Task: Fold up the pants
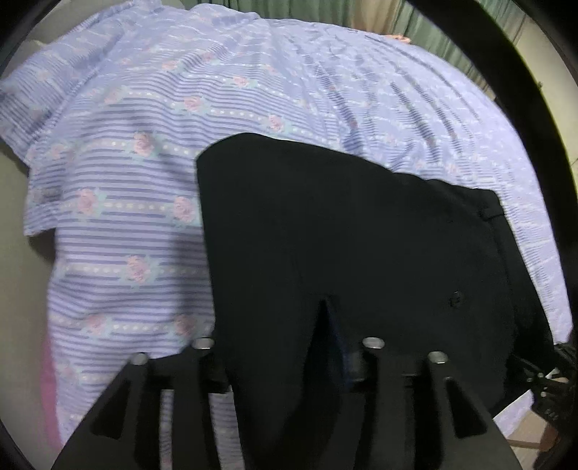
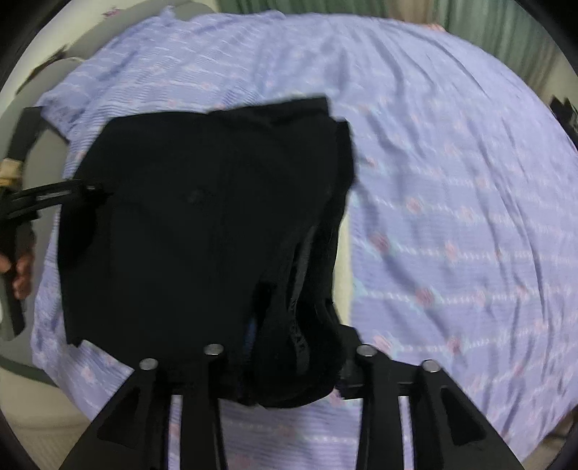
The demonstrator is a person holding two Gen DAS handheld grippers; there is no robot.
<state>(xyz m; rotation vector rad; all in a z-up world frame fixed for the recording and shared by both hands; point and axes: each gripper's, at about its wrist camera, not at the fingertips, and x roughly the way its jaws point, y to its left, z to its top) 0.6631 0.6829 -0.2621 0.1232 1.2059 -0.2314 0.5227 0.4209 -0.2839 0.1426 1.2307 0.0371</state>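
Black pants lie folded into a rough rectangle on a lilac flowered sheet, with a waistband and a button toward the right. My left gripper points down at their near edge, jaws apart, and dark cloth runs loosely between the fingers. In the right wrist view the pants fill the middle. My right gripper stands open over their near right corner, where a bunched fold sits in the gap. The left gripper shows there at the pants' left edge.
The sheet covers a bed and spreads wide to the right of the pants. A hand grips the left tool's handle at the far left. Green curtains hang beyond the bed. Pale floor shows past the sheet's left edge.
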